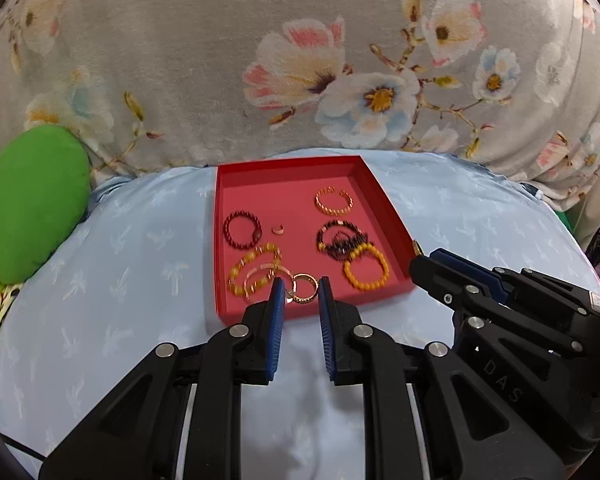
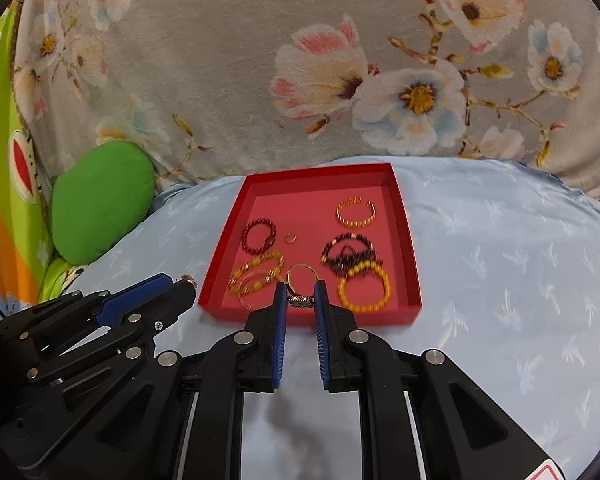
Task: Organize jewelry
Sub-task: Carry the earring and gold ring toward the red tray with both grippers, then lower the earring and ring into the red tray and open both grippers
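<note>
A red tray (image 1: pixel 288 169) (image 2: pixel 320 172) lies on pale blue bedding and holds several bead bracelets, a gold bangle (image 1: pixel 334 200) (image 2: pixel 356 213) and a small ring (image 1: pixel 277 229) (image 2: pixel 290 237). My left gripper (image 1: pixel 301 286) hovers in front of the tray's near edge, shut on a gold ring (image 1: pixel 304 299). In the right wrist view the left gripper (image 2: pixel 188 286) shows at the left with that ring at its tip. My right gripper (image 2: pixel 300 290) is shut on a gold ring with a dark ornament (image 2: pixel 300 301). The right gripper (image 1: pixel 416 258) sits beside the tray's right corner.
A green cushion (image 1: pixel 28 200) (image 2: pixel 100 216) lies left of the tray. A grey floral blanket (image 1: pixel 220 60) (image 2: pixel 240 60) rises behind it. The blue bedding (image 1: pixel 120 280) (image 2: pixel 500 272) spreads on both sides of the tray.
</note>
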The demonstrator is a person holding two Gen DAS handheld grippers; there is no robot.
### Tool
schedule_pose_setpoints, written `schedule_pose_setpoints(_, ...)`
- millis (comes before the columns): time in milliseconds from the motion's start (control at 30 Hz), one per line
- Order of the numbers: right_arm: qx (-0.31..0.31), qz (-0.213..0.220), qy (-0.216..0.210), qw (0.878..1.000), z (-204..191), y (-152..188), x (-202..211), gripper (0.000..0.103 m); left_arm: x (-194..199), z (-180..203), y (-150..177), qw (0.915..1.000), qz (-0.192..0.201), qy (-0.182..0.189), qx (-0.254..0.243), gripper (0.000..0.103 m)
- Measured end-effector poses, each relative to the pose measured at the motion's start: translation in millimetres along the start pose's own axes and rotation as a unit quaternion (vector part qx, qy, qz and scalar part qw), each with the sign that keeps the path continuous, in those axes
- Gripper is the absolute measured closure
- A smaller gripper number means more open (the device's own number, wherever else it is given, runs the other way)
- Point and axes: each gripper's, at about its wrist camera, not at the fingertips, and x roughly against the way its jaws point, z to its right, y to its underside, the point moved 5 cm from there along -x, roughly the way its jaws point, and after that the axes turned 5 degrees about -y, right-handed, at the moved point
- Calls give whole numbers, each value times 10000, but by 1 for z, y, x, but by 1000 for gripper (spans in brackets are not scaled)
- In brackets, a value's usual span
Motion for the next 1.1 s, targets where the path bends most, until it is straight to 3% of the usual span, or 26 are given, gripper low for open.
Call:
schedule_pose_setpoints(467,64,-100,281,9995,42,-71,-105,90,-111,-12,-69,9996,-144,-250,73,86)
schedule_pose_setpoints(733,55,-354,357,9987,56,-73,-148,90,-155,-12,-79,9990,-337,-285,120,86)
schedule_pose_setpoints(1100,-91,-583,384,9975,71,-64,-179,90,-185,-11,-75,9982,-502,-301,130,86)
